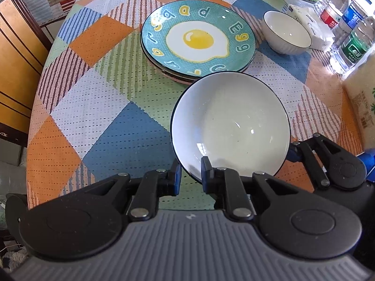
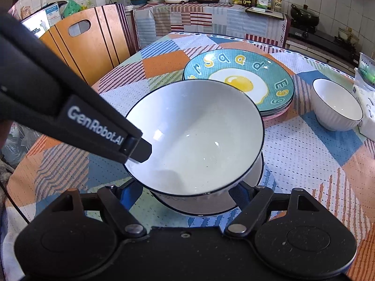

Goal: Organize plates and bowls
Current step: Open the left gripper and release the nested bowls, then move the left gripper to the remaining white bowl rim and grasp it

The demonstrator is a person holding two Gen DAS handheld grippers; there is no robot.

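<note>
Kitchen surface (image 1: pixel 98 107) had a checkered cloth. Left gripper (image 1: pixel 191 175) fingers pinched the upper bowl (image 1: pixel 230 126) rim, just before the egg plate (image 1: pixel 198 38). Right gripper (image 2: pixel 187 193) fingers were spread around the lower bowl (image 2: pixel 252 178), no contact confirmed. Risk: thin rim pinch slips, bowls clash.

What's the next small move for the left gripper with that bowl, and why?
Probably lower it a little further, then release. The left gripper is shut on the rim of the tilted white bowl, which hangs just above a second white bowl bracketed by the open right gripper; they aren't nested yet.
</note>
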